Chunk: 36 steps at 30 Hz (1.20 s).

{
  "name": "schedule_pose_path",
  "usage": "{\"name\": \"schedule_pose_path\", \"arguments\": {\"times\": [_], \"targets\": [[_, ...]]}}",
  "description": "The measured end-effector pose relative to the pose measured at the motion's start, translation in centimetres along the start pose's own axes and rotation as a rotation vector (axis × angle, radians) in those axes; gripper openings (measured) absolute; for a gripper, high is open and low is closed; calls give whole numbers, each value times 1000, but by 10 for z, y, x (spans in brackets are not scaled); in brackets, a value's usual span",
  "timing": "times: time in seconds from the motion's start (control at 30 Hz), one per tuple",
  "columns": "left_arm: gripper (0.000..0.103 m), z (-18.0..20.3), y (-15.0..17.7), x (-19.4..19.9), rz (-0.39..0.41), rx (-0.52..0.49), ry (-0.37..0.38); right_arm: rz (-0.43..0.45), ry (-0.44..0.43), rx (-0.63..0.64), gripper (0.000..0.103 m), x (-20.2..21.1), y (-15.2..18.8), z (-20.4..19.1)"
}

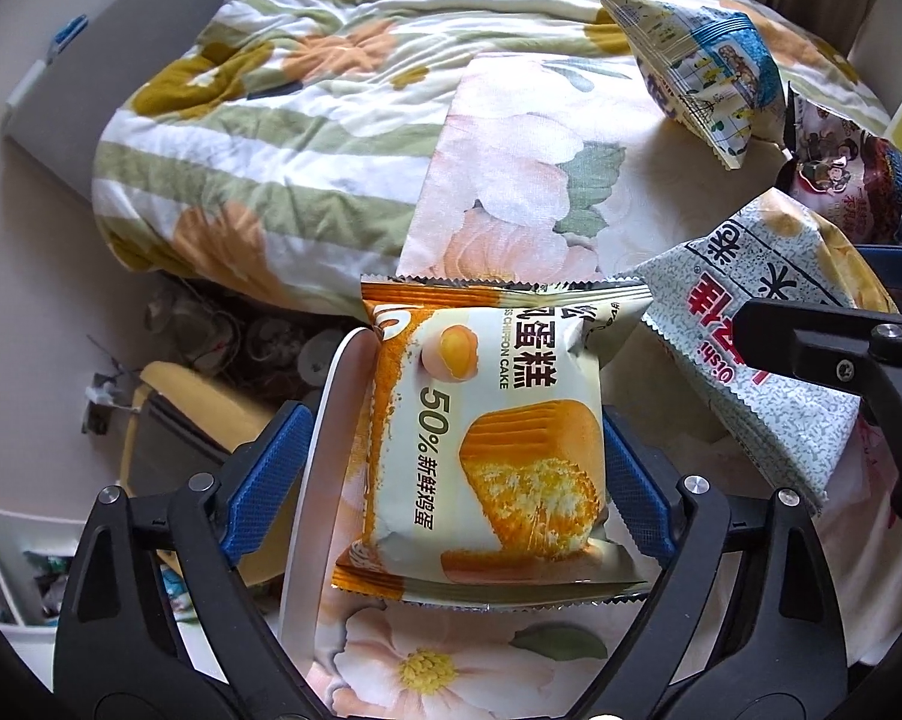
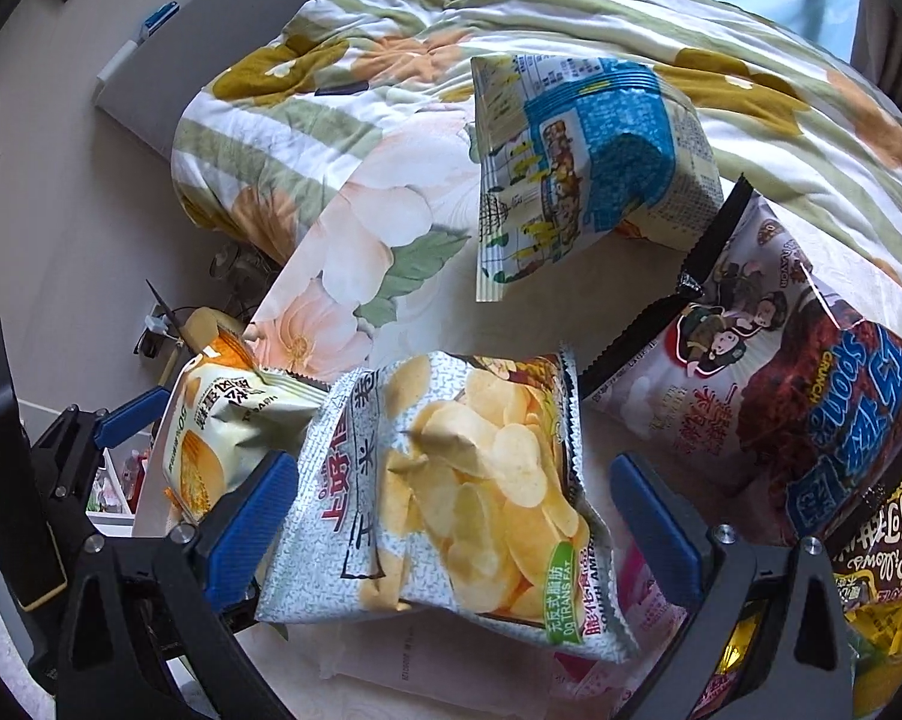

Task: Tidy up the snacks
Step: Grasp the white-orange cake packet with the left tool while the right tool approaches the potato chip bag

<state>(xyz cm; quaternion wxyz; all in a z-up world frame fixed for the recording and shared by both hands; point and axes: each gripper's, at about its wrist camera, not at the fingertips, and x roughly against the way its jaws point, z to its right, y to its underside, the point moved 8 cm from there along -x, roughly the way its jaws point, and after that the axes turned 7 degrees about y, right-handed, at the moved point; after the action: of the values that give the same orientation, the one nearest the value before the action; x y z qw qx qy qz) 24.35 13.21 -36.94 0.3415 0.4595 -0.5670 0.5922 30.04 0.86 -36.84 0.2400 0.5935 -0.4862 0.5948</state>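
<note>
down low, left gripper [image 1: 457, 456] jaws spread around the chiffon cake packet [image 1: 487, 438], blue pads just beside its edges, grip not certain. right gripper [image 2: 451, 516] jaws parted around the potato chip bag [image 2: 469, 498], one pad at its edge. both lying on the flowered bed [image 1: 511, 204], blue-and-cream snack bag [image 2: 583, 168] farther up.

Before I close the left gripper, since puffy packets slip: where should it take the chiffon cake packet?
Grip the chiffon cake packet across its two long side edges, coming from above. It lies flat on the floral sheet with the left gripper already astride it, and its crimped end seals offer little to hold.
</note>
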Motion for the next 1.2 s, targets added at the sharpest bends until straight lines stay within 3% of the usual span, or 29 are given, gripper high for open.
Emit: {"name": "schedule_pose_path", "arguments": {"times": [0.23,0.47,0.57,0.77,1.1,1.2], "targets": [[89,9,2,7,18,-42,-49,-15,-6,9,103,-1,-3,2],[87,12,-4,5,26,-42,-46,-31,-10,21,103,-5,-3,2],[81,13,-5,6,27,-49,-48,-33,-11,19,103,-6,-1,3],[72,11,6,-13,-47,-10,1,-35,-15,16,103,-6,0,4],[60,5,3,-15,-44,20,72,-35,-22,17,103,-7,4,3],[59,3,4,-14,-45,17,82,-38,-29,21,97,-9,4,-1]]}}
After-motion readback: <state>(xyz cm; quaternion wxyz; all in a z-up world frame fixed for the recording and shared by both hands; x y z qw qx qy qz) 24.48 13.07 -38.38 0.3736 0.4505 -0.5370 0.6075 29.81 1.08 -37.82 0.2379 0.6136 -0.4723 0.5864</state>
